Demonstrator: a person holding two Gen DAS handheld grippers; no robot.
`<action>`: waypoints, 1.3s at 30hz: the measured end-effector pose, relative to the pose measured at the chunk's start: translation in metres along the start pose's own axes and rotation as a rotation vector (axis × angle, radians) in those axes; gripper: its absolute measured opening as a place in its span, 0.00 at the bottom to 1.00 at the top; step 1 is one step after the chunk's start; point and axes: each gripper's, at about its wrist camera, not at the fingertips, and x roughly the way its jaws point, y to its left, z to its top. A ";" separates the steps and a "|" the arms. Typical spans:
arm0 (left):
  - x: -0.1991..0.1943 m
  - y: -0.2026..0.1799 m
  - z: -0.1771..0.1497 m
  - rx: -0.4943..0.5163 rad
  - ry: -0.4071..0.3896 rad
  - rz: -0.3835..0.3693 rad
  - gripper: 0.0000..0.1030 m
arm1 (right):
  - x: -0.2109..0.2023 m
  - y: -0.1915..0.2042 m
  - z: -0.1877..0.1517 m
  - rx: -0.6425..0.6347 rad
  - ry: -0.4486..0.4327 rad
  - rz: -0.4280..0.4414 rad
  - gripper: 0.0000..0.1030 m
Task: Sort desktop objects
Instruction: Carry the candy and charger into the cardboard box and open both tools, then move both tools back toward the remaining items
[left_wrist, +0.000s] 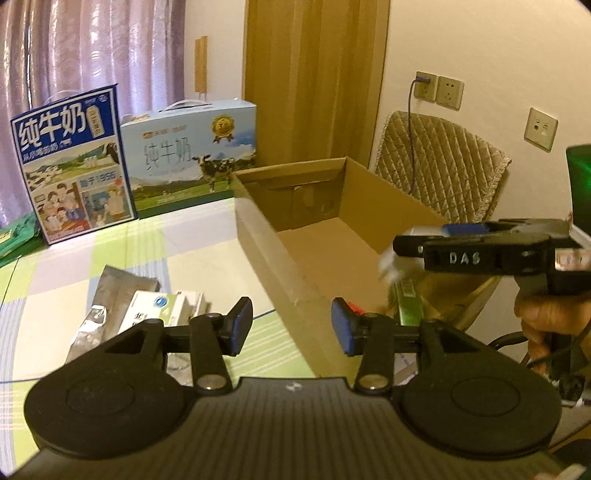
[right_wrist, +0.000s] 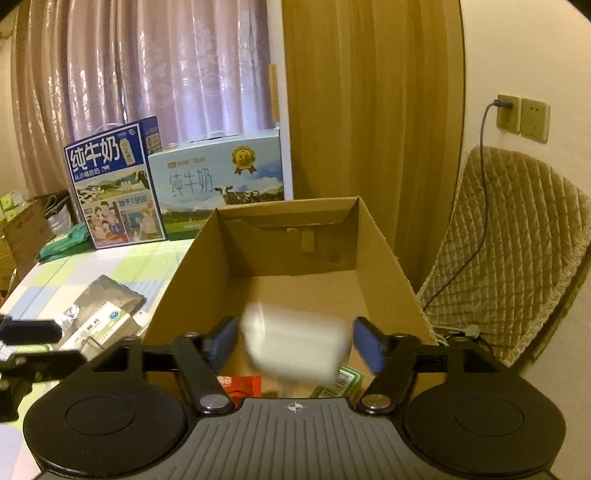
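Checked tablecloth (left_wrist: 192, 258), right hand-held gripper (right_wrist: 295, 341) spread over cardboard box (right_wrist: 380, 243), blurred white object (right_wrist: 295, 343) between, left hand-held gripper (left_wrist: 291, 325) apart, empty.

Left gripper (left_wrist: 291, 325) jaws wide apart, empty, over near wall of cardboard box (left_wrist: 258, 236). Right gripper (right_wrist: 294, 338) jaws spread, above box interior; hand (left_wrist: 546, 317) grips its handle.

Home: curtains (right_wrist: 147, 66), quilted chair (right_wrist: 517, 240)

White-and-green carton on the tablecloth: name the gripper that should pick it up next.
Left, likely. The left gripper is open and empty, with the white-and-green carton just ahead to its left on the tablecloth. The right gripper is over the cardboard box, a blurred white object between its fingers.
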 end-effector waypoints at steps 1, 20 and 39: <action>-0.001 0.002 -0.002 -0.005 0.003 0.004 0.41 | -0.002 0.001 0.000 0.001 -0.007 -0.003 0.80; -0.044 0.037 -0.040 -0.057 0.055 0.075 0.53 | -0.065 0.047 -0.008 -0.019 -0.060 0.043 0.83; -0.095 0.103 -0.100 -0.116 0.101 0.196 0.61 | -0.092 0.129 -0.051 -0.129 -0.027 0.191 0.88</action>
